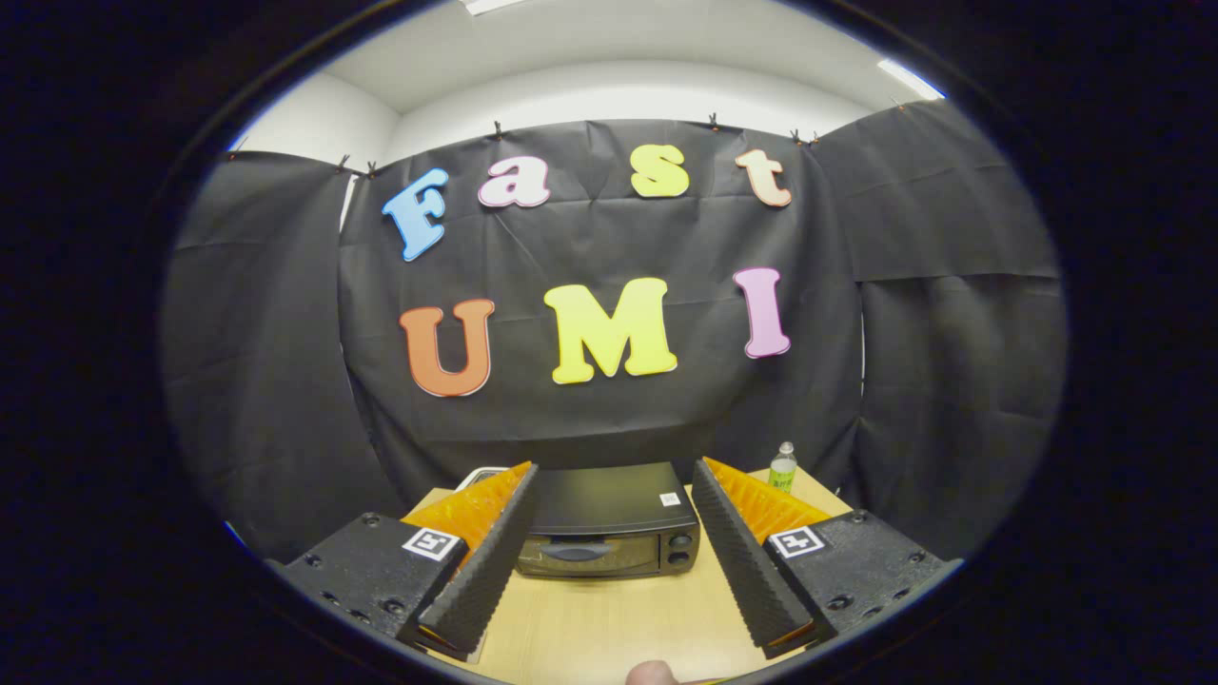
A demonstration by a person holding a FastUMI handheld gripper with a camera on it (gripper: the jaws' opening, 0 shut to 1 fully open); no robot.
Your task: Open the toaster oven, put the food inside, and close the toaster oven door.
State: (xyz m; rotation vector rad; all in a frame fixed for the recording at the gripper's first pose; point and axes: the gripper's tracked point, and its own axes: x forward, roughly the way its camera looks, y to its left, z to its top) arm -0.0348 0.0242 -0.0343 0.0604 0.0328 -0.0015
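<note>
We see the tool [614, 514] held high with fingers spread wide, gripping nothing, framing the toaster oven [609, 528] beyond them. Oven sits at the desk's [609, 618] far edge, door shut, handle facing us for easy reach. Green-labelled bottle [782, 467] at far right corner.

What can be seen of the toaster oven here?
The toaster oven is a dark, boxy appliance with a flat top carrying a small white sticker. Its glass door is shut, with a wide handle near the top and two knobs to one side. It stands upright on the wooden table, beyond the open gripper, whose fingers touch nothing.
</note>
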